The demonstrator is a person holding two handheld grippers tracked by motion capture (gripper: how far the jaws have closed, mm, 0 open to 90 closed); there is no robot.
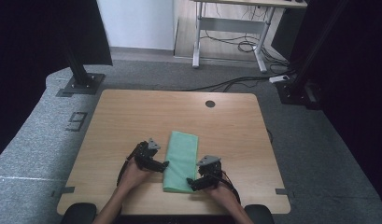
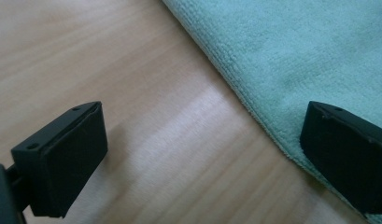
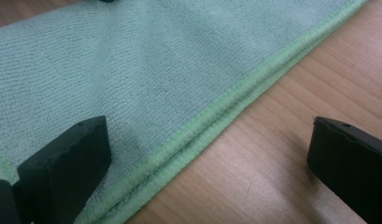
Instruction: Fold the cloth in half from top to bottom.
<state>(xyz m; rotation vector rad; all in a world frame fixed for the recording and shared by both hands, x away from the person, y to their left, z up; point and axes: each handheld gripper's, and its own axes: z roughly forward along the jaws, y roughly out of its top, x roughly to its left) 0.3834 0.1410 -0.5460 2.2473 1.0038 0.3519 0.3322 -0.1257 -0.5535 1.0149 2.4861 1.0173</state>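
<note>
Writing: a grey "9" [image 1: 76, 121] was marked on the floor mat left of the table, its top pointing right.
Cloth: folded green cloth [image 1: 181, 161] lay flat near the table's middle, toward the near edge, long side running near to far.
Table: wooden table [image 1: 132, 116] had a dark round hole [image 1: 210, 103] near its far edge.
Left gripper: left gripper [image 1: 163, 164] sat at the cloth's left edge, jaws spread wide, holding nothing.
Right gripper: right gripper [image 1: 192, 183] sat at the cloth's near right corner, jaws apart, nothing clamped.
Left gripper view: one jaw over bare wood, the other over the cloth's folded edge [image 2: 235, 88].
Right gripper view: showed a stitched double hem [image 3: 235, 95], layers stacked; one jaw over cloth, one over wood.
High view: showed a desk frame [image 1: 230, 28] and cables [image 1: 235, 84] on the floor beyond.
</note>
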